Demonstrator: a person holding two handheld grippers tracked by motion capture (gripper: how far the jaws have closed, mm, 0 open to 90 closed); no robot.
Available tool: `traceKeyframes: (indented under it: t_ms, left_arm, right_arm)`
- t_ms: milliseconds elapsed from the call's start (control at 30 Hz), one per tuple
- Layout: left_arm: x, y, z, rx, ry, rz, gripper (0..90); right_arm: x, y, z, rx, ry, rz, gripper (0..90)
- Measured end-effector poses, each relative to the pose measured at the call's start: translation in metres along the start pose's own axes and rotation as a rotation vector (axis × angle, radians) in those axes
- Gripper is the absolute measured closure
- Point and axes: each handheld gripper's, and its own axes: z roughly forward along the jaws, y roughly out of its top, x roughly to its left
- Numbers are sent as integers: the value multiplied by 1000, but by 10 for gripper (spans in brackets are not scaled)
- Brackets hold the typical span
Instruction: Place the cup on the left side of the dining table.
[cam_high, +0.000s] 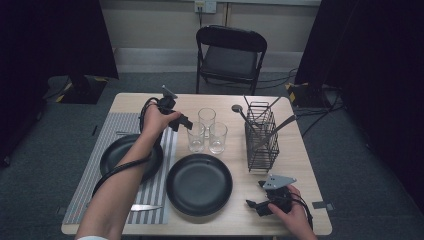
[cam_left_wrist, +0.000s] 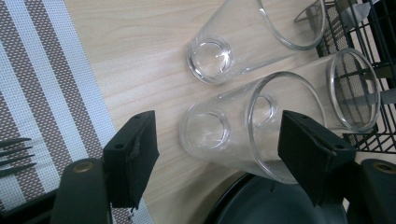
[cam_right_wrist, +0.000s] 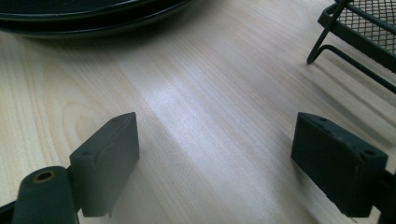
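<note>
The left gripper (cam_high: 186, 123) hovers with jaws spread wide, and the nearest glass (cam_left_wrist: 243, 126) stands right between them, untouched on either side. Two more glasses (cam_high: 207, 118) crowd just beyond it, with the wire rack (cam_high: 261, 136) farther off. Below the jaws sits a black plate (cam_high: 199, 184); behind them, the striped mat (cam_left_wrist: 42, 88). The right gripper (cam_high: 254, 199) rests open over bare table (cam_right_wrist: 196, 107), well apart.

glasses (cam_high: 207, 131) left of rack (cam_high: 261, 137) | plate (cam_high: 199, 183) before glasses

Clear upright glass (cam_left_wrist: 243, 135) beside two others
</note>
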Motion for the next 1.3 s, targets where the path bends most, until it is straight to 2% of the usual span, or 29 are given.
traceKeyframes:
  t_ms: [133, 467, 533, 933, 1167, 1300]
  left_arm:
    - [0, -1, 4, -1, 5, -18, 293]
    - [0, -1, 9, 3, 18, -30, 375]
    - [0, -1, 10, 7, 31, -21, 381]
    - [-1, -1, 15, 14, 28, -44, 440]
    - [-2, -1, 19, 19, 21, -35, 464]
    - [-4, -1, 20, 14, 18, -57, 504]
  right_arm:
    - [0, 0, 0, 0, 0, 0, 143]
    - [0, 0, 0, 0, 0, 0, 143]
    - [0, 0, 0, 0, 0, 0, 143]
    - [0, 0, 0, 0, -1, -1, 143]
    - [0, 0, 0, 0, -1, 0, 143]
    - [0, 0, 0, 0, -1, 0, 143]
